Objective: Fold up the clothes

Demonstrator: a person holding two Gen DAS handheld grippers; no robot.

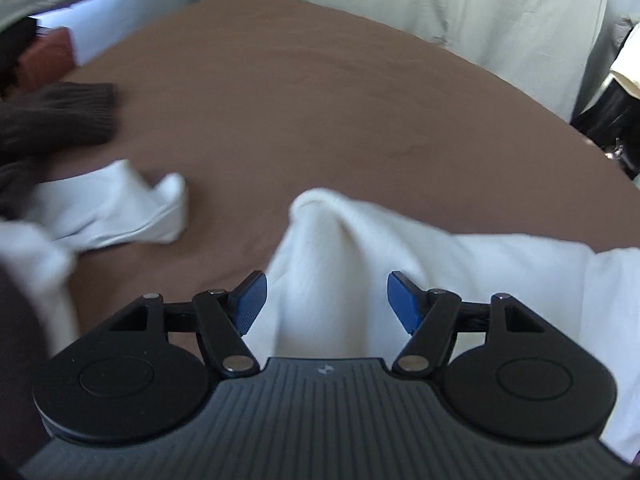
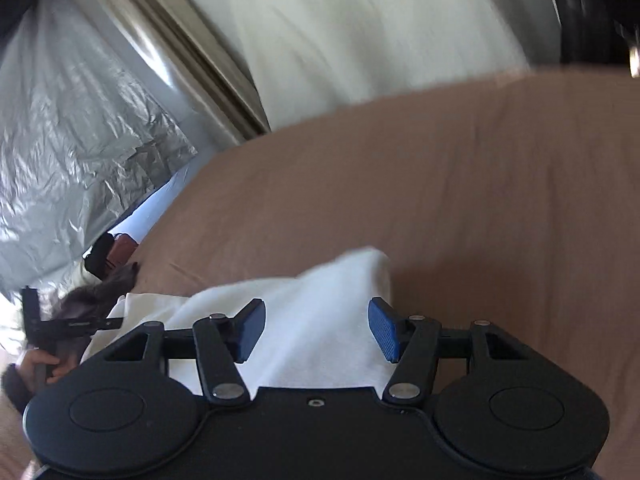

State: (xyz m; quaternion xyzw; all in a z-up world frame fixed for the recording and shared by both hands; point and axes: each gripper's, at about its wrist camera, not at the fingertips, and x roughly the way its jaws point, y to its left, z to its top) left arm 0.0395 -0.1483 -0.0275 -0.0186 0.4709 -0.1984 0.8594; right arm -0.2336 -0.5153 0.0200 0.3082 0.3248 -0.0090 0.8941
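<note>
While both hand-held grippers, left (image 1: 327, 300) and right (image 2: 317, 330), gape unclenched around raised folds, the white garment (image 1: 460, 264) lies at the brown bed's (image 1: 320, 120) near edge, probably awaiting pinches.

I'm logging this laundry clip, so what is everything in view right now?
white garment: one, white, bunched on the sheet under both grippers
second white cloth: one, white, crumpled at left
dark knit garment: one, brown-grey, far left
brown sheet: one, tan-brown, covers the surface
reddish-brown item: one, far left edge, unclear
silver foil sheet: one, crinkled, beyond the surface
pale curtain: one, cream, background
left gripper: open, over white garment
right gripper: open, over white garment
</note>
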